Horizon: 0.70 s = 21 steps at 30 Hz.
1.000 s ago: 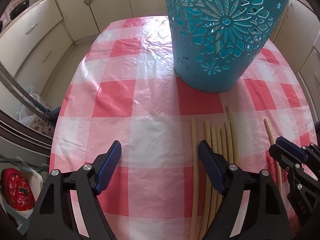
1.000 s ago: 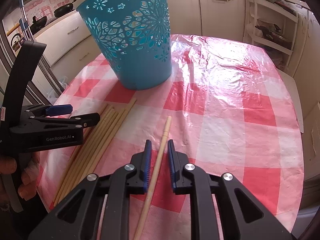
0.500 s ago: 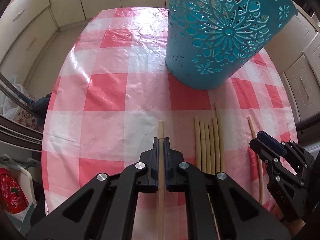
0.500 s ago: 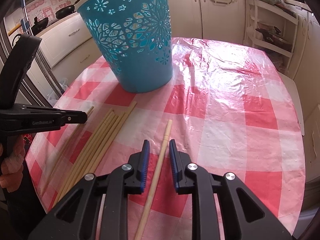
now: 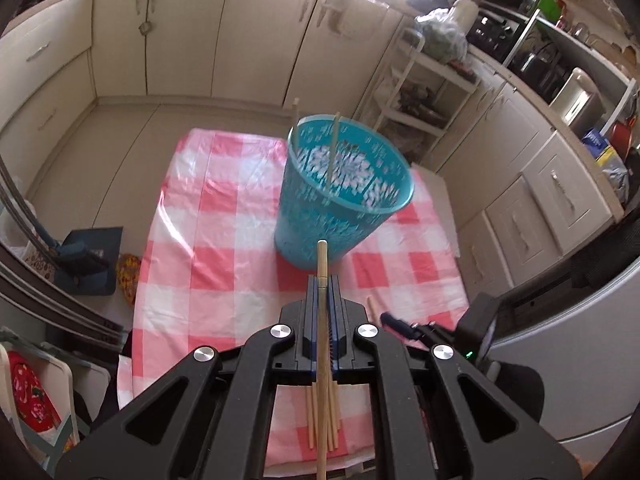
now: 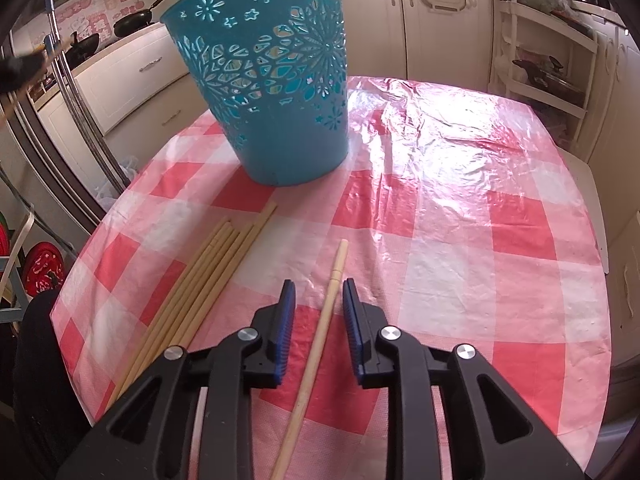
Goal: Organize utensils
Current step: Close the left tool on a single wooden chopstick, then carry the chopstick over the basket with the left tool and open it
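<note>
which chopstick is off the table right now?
The chopstick clamped in the left gripper, raised toward the blue basket. The bundle and the single chopstick between the right gripper's open fingers lie on the tablecloth.

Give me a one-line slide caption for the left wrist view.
Left gripper shut on one chopstick, raised above the checked table facing the blue basket.

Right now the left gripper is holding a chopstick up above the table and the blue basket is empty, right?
Not quite. The left gripper does hold a chopstick up, but the blue basket isn't empty: the left wrist view shows chopsticks already standing inside.
</note>
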Each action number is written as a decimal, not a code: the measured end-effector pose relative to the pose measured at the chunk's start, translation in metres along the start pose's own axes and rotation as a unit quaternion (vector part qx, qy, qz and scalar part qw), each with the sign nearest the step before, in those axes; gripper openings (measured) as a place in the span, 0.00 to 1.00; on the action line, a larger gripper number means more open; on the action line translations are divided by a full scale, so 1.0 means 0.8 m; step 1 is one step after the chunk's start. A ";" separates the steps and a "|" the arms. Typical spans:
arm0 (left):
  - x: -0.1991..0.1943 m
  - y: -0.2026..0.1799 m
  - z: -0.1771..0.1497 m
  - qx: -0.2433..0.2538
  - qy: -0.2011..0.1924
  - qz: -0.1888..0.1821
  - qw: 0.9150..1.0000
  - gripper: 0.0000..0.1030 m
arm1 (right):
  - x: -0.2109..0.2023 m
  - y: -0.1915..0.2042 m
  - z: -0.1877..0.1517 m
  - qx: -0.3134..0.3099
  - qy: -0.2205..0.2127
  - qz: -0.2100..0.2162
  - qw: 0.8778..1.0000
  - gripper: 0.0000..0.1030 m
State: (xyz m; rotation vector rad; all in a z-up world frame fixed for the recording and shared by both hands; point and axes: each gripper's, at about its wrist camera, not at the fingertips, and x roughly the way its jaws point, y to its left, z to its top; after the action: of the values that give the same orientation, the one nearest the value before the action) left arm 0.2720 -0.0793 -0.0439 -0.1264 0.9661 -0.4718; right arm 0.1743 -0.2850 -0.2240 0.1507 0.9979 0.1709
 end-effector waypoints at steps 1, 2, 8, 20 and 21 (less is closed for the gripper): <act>-0.010 -0.009 0.011 0.002 -0.016 -0.006 1.000 0.04 | 0.000 0.001 0.000 -0.001 0.000 0.000 1.000 0.25; -0.023 -0.017 0.024 0.005 -0.038 -0.012 0.999 0.04 | 0.000 0.001 0.000 -0.001 0.000 -0.001 1.000 0.25; -0.068 -0.062 0.092 0.029 -0.162 -0.004 0.986 0.04 | 0.001 0.003 0.000 -0.003 -0.001 0.000 1.000 0.27; -0.014 -0.090 0.170 0.015 -0.290 0.067 0.955 0.04 | 0.003 0.013 -0.001 -0.019 0.000 0.000 1.000 0.36; -0.007 -0.089 0.174 0.012 -0.297 0.073 0.952 0.04 | 0.004 0.013 -0.001 -0.019 0.000 0.000 1.000 0.36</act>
State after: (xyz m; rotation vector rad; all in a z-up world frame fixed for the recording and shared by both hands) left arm 0.3590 -0.1549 0.0620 -0.1627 0.3735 -0.2806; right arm 0.1745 -0.2742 -0.2246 0.1162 0.9943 0.1905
